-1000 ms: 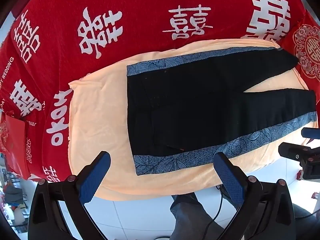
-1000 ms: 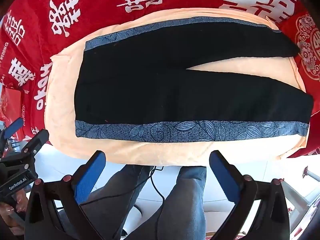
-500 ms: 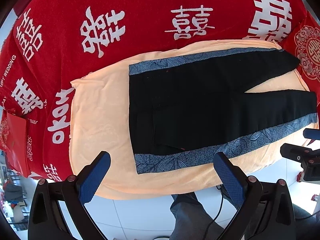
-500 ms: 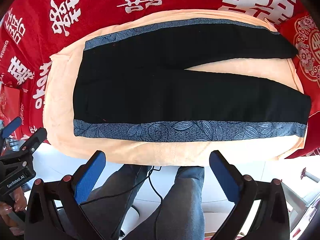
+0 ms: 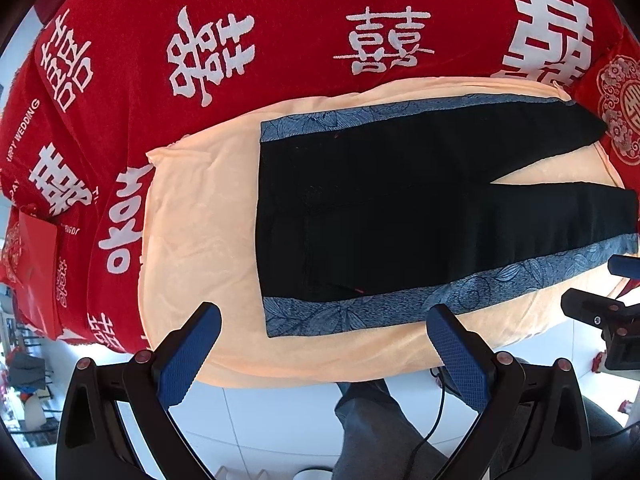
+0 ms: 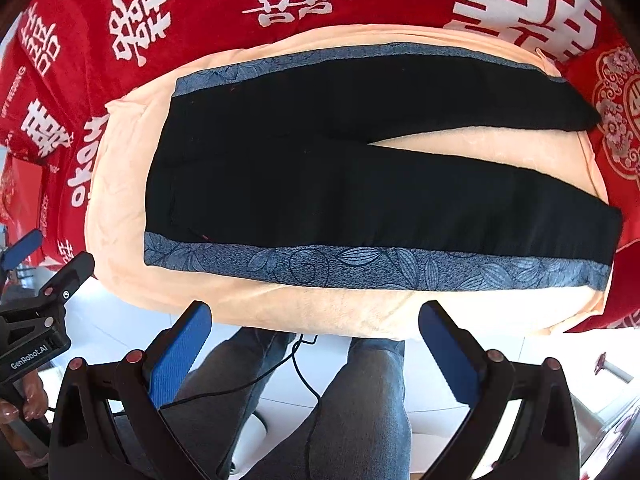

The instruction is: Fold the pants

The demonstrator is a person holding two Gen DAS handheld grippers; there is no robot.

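Note:
Black pants (image 5: 400,216) with blue leaf-patterned side stripes lie flat and unfolded on a peach cloth (image 5: 200,208), waist to the left, legs spread to the right; they also show in the right wrist view (image 6: 340,176). My left gripper (image 5: 320,344) is open and empty, held above the table's near edge by the waist end. My right gripper (image 6: 316,340) is open and empty, above the near edge by the near leg's stripe (image 6: 360,264). Each gripper shows at the edge of the other's view.
A red cloth with white characters (image 5: 280,32) covers the table under the peach cloth (image 6: 340,312). A red envelope (image 5: 38,264) lies at the left edge. The person's legs (image 6: 352,400) and a cable are below, over a white floor.
Both grippers have drifted slightly toward the table; the pants sit a little lower and larger in both views. Nothing was taken hold of.

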